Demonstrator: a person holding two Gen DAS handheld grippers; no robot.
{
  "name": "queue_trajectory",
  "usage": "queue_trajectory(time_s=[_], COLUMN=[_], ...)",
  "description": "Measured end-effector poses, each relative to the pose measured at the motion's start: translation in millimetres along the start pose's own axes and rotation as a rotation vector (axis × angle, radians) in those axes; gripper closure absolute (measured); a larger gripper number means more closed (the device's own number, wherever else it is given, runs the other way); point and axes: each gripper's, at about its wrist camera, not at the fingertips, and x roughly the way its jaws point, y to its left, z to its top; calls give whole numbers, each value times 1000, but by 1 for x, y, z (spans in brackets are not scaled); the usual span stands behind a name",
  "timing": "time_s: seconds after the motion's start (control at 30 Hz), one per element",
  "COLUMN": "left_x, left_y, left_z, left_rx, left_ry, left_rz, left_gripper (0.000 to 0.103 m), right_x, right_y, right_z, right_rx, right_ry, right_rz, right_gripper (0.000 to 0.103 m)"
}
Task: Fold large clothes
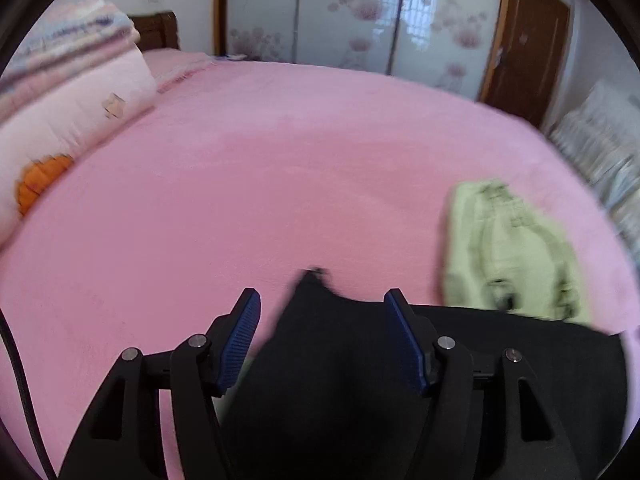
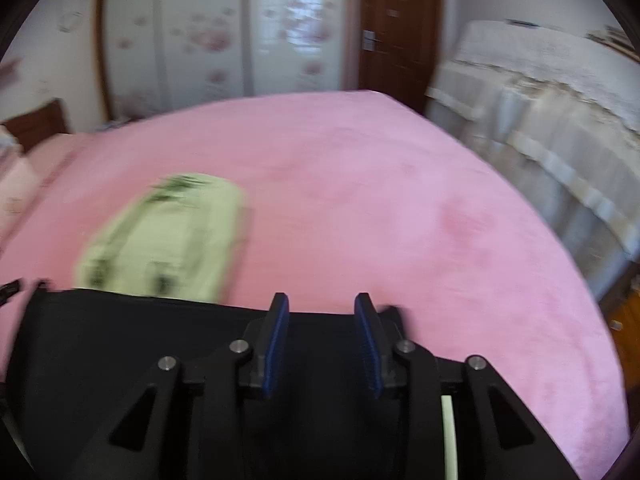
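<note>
A black garment (image 1: 344,360) lies on the pink bed (image 1: 280,160) at the near edge. My left gripper (image 1: 322,304) is open, its blue pads on either side of a raised black corner of the garment. In the right wrist view the same black garment (image 2: 140,340) spreads left below my right gripper (image 2: 322,306), which is open over the garment's far edge. A folded light green garment (image 1: 508,248) lies beyond the black one; it also shows in the right wrist view (image 2: 168,240).
Stacked pink quilts (image 1: 68,92) sit at the bed's left end. A floral wardrobe (image 1: 360,12) and a brown door (image 2: 400,28) stand behind the bed. A cloth-covered piece of furniture (image 2: 540,100) stands to the right of the bed.
</note>
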Motion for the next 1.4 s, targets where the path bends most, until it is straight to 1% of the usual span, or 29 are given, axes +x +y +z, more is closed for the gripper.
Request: queue_trajectory(time_s=[0.03, 0.07, 0.1, 0.2, 0.27, 0.3, 0.33, 0.37, 0.4, 0.47, 0.5, 0.53, 0.57, 0.63, 0.7, 0.73, 0.77, 0.83, 0.9, 0.97, 1.0, 1.03, 1.1, 1.13, 1.17, 1.23, 1.27, 1.33, 1.4], left_x=[-1, 1, 4, 23, 42, 51, 60, 67, 71, 77, 78, 80, 80, 80, 81, 81, 83, 83, 80, 75, 70, 58, 30, 14, -8, -36, -56, -77, -97], left_y=[-8, -17, -28, -50, -53, -51, -46, -37, -25, 3, 16, 28, 43, 47, 35, 31, 27, 28, 29, 29, 26, 27, 24, 23, 18, 11, 6, -4, -13], left_z=[-3, -8, -13, -26, -32, -32, -33, -33, -31, -27, -26, -25, -25, -27, -31, -33, -34, -31, -28, -17, -17, -16, -16, -18, -24, -38, -50, -70, -98], left_rx=[-18, -22, -10, 36, 53, 58, 60, 56, 48, 47, 35, 14, -19, -10, 46, 64, 81, 84, 81, 83, 82, 76, 61, 59, 64, 69, 79, 96, 114], left_ry=[13, 30, 41, 56, 72, 88, 111, 123, 120, 121, 130, 143, 155, 153, 139, 136, 134, 132, 136, 162, 173, 177, 159, 154, 152, 148, 144, 137, 119], left_rz=[-64, -106, -117, -70, -4, 40, 88, 130, 166, 253, 271, 252, 207, 194, 236, 254, 272, 277, 274, 281, 285, 282, 227, 207, 174, 121, 93, 65, 50], left_gripper=[40, 40, 40, 41, 41, 41, 42, 44, 44, 44, 44, 43, 43, 43, 43, 42, 42, 42, 42, 42, 42, 42, 42, 41, 39, 30, 30, 30, 30], right_x=[6, 13, 21, 53, 78, 92, 100, 105, 104, 101, 100, 100, 99, 96, 92, 89, 89, 90, 91, 84, 67, 54, 25, 12, -4, -31, -44, -66, -80], right_y=[19, 40, 63, 121, 138, 137, 135, 124, 113, 77, 49, 21, -11, -77, -121, -131, -135, -135, -130, -121, -113, -106, -93, -80, -62, -33, -14, 24, 57], right_z=[0, -1, -4, -15, -23, -26, -28, -29, -29, -25, -20, -18, -17, -20, -26, -29, -30, -29, -23, -16, -16, -13, -14, -14, -16, -26, -35, -59, -81], right_rx=[9, 12, -6, -89, -96, -104, -114, -124, -129, -129, -119, -96, -58, 33, 147, 169, 168, 171, 157, 152, 153, 158, 168, 161, 134, 85, 51, -9, -33], right_ry=[28, 52, 67, 104, 162, 189, 203, 201, 190, 163, 155, 155, 154, 171, 179, 185, 193, 212, 210, 191, 164, 140, 117, 107, 101, 89, 81, 91, 101], right_rz=[98, 181, 229, 263, 262, 232, 194, 176, 150, 28, -46, -111, -174, -320, -254, -277, -308, -312, -330, -342, -330, -294, -177, -124, -69, -3, 33, 122, 210], right_gripper=[68, 68, 68, 69, 69, 69, 79, 86, 99, 99, 99, 99, 99, 100, 101, 93, 93, 93, 94, 93, 93, 93, 93, 89, 86, 69, 68, 68, 68])
